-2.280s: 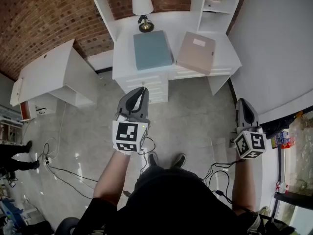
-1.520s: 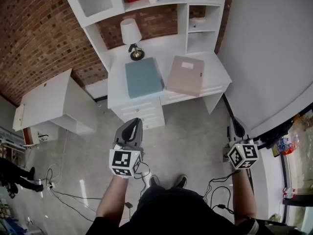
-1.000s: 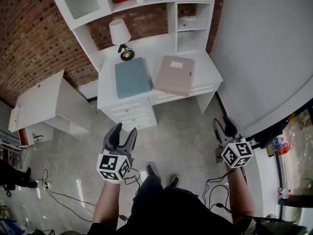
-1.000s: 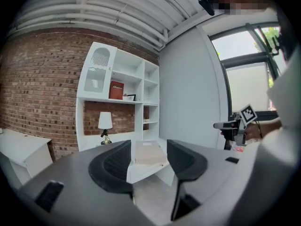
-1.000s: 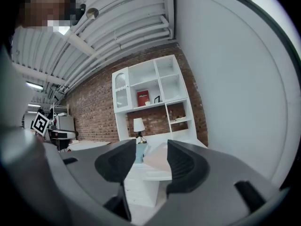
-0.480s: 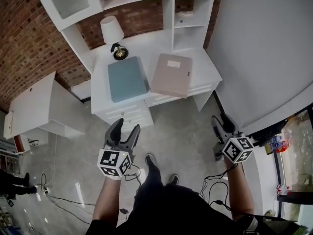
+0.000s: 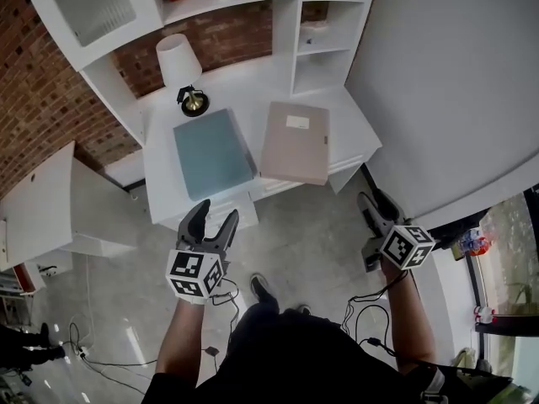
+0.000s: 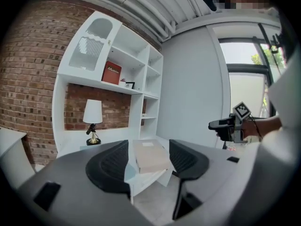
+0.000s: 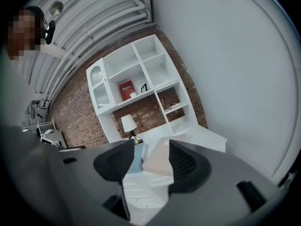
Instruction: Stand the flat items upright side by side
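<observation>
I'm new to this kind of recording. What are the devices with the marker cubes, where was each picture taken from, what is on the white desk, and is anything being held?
There is no robot here: a person holds a two-jaw gripper in each hand. The head view comes from a camera on the person's head, looking down. The other two views ride on the grippers and look along their jaws. The left gripper and right gripper are both short of the desk, open and empty. The left one's jaws have just been opening. On the desk a blue folder and a beige folder lie flat side by side, with a lamp behind them. Neither folder stands upright yet.
</observation>
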`<state>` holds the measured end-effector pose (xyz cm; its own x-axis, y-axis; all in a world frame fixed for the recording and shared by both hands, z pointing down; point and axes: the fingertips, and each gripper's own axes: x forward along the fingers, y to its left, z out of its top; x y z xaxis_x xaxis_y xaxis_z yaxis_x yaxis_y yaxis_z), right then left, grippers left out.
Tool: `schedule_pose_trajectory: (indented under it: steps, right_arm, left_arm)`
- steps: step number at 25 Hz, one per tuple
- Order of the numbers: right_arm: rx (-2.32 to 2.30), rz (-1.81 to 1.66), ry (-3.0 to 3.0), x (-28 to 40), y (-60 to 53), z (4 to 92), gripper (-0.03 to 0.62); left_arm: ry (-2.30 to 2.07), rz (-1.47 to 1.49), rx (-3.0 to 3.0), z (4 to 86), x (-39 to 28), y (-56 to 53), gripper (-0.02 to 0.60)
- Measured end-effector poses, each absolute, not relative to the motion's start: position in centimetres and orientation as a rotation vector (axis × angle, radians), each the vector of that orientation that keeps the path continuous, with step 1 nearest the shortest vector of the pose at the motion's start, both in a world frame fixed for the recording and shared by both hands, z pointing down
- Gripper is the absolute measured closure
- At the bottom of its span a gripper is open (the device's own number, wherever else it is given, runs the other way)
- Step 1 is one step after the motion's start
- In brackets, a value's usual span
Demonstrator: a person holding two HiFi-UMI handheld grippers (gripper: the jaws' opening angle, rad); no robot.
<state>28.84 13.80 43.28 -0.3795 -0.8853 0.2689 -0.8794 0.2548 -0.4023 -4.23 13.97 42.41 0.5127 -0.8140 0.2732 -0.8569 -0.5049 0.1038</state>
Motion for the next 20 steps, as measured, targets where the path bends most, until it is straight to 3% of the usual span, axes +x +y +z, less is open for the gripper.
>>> schedule_pose_trajectory:
  steps: [8,20]
  right_arm:
    - [-1.792,-0.849,2.515,25.1,9.7,45.1,0.365]
    - [-1.796,-1.122,2.399,25.4,3.7,51.7,0.365]
  left_arm:
    - [-1.327,0.259,2.522,43.9,-7.1,8.9,0.33]
    - [-1.27,0.302,2.487,46.5,-8.7,5.2,0.33]
